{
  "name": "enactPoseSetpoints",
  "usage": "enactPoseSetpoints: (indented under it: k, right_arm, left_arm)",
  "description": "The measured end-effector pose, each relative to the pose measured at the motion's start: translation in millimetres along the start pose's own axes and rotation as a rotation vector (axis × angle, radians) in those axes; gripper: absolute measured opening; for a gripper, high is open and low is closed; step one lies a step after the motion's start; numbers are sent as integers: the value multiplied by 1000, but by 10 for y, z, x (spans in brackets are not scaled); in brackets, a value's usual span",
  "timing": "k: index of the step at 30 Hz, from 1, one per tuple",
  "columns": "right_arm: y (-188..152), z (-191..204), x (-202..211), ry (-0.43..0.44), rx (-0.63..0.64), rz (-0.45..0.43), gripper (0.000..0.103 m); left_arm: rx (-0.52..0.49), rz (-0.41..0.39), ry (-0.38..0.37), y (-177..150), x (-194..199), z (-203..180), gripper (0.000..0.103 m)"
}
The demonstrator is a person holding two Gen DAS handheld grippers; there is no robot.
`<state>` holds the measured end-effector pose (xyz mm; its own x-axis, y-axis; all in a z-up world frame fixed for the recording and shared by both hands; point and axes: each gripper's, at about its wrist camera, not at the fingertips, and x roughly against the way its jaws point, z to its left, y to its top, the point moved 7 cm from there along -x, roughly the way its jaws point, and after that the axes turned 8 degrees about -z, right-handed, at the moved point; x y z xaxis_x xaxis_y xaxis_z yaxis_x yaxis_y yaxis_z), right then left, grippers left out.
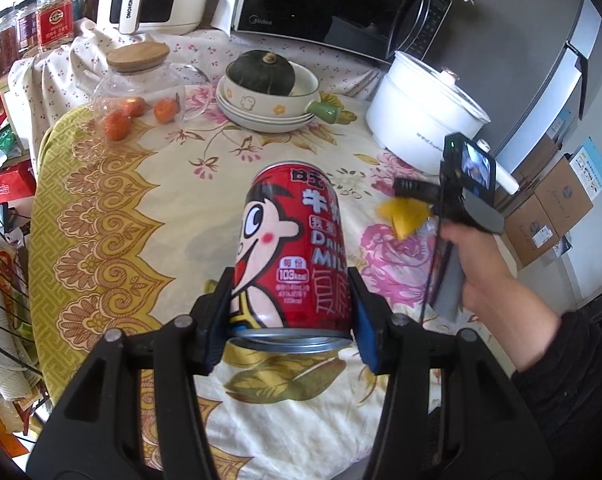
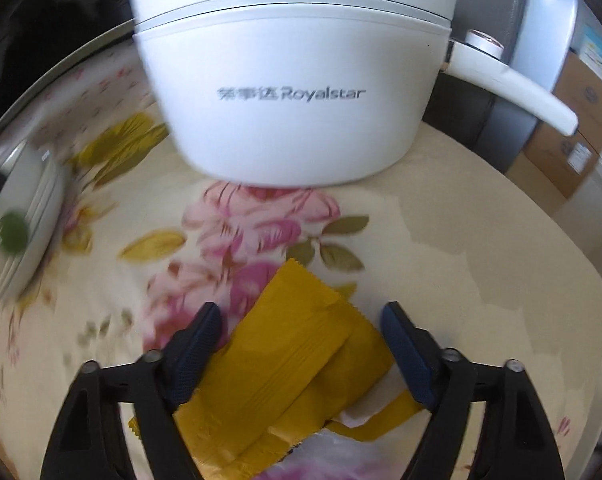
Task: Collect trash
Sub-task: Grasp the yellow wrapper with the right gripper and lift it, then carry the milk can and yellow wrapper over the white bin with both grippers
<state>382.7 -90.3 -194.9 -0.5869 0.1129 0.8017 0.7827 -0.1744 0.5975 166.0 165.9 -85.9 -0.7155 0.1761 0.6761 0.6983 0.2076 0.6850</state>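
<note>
The left hand-held gripper [image 1: 287, 312] is pinching a red can [image 1: 295, 248] low on its body, one blue pad on each side, with the can held tilted and lifted clear of the cloth-covered surface [image 1: 141, 208]. The can is rigid, smooth metal, so it is likely light and somewhat slippery if empty; the grip across its width near the base looks sound, though hard squeezing could dent it. The right hand-held gripper [image 2: 301, 344] stands spread over a yellow wrapper [image 2: 285, 364], which lies flat on the surface just in front of the white pot [image 2: 293, 92], on the near side of it. The right fingers straddle the wrapper; from the right wrist view the pads do not appear to press on it, and whether the left-side pad already touches its edge cannot be told. The wrapper is thin, soft and creased, with a serrated end and a torn, pale part at its near end; it is judged very light, apt to slide on the cloth or fold instead of lifting. The raised fold along its middle offers the best hold, with the tips brought down to the cloth before closing. In the left wrist view, a person's hand [image 1: 485, 264] carries the right tool beside the pot, to the can's far right.
</note>
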Motion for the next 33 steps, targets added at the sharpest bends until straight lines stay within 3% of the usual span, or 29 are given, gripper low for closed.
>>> enactPoseSetpoints:
  k: [2, 4, 6, 12, 21, 33]
  right_arm:
    - [-118, -41, 105, 49, 51, 8, 63]
    - [-231, -94, 215, 102, 111, 4, 46]
    - [-342, -186, 342, 151, 161, 5, 35]
    - [-503, -444, 634, 226, 148, 36, 33]
    - [-484, -914, 1436, 252, 189, -40, 33]
    - [-562, -1782, 1994, 251, 216, -122, 33]
  left_arm:
    - [-4, -6, -6, 2, 33, -32, 54]
    - [-11, -11, -8, -2, 60, -61, 54]
    - [-19, -13, -4, -28, 77, -92, 54]
    - [-34, 1, -16, -159, 93, -232, 54]
    - [-88, -17, -44, -194, 156, -623, 54]
    - [-154, 10, -107, -441, 110, -1305, 54]
